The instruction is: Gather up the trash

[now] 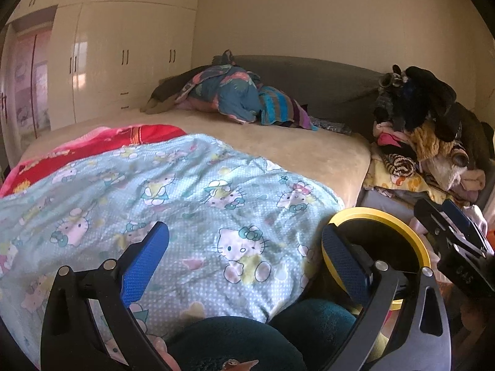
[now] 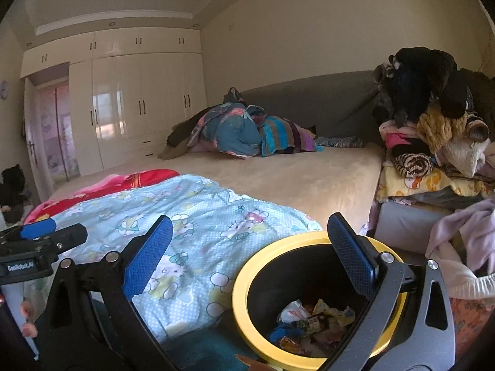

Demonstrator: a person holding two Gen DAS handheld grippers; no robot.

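1. The left gripper [image 1: 244, 262] hung over the Hello Kitty blanket [image 1: 185, 191] with its blue-padded fingers spread wide and nothing between them.
2. The right gripper [image 2: 250, 253] was likewise spread and empty; its right finger [image 2: 352, 256] crossed the mouth of the yellow-rimmed trash bin [image 2: 239, 290].
3. The bin stood on the floor beside the bed, against the blanket's hanging edge. In the left wrist view only part of its rim [image 1: 377, 211] showed, and its inside read as plain black.
4. The trash [image 2: 309, 321] lay at the bin's bottom: crumpled wrappers and a white bag, too jumbled to name singly and partly hidden behind the finger.
5. The clothes pile [image 2: 433, 136] to the right was cut off by the frame edge.
6. The red blanket [image 2: 136, 179] lay mostly hidden under the Hello Kitty one.
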